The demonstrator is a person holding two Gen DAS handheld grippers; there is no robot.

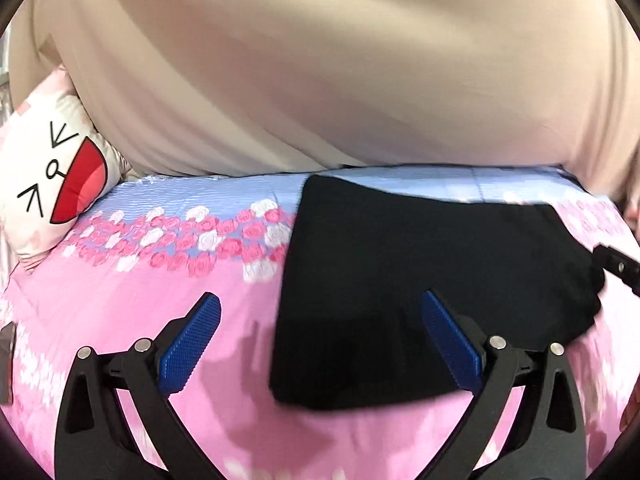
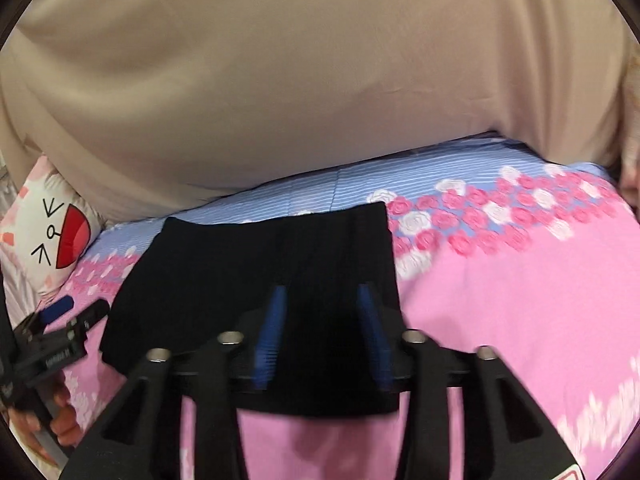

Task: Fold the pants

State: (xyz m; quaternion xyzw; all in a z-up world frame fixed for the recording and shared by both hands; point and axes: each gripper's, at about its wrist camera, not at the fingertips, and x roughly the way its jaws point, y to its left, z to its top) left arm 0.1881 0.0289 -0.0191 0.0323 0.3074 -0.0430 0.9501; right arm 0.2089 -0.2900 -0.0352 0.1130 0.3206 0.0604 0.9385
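A beige curtain (image 1: 320, 80) hangs behind my pink floral bedspread (image 1: 140, 300). The black pants (image 2: 256, 276) lie folded flat on it. My left gripper (image 1: 320, 344) stands wide, empty. My right gripper (image 2: 324, 332) stands partly apart above the pants, gripping nothing.

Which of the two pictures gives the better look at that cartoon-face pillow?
The left wrist view: the pillow sits large at the left edge, its face clear. In the right wrist view the same pillow is smaller, tucked in the left corner.
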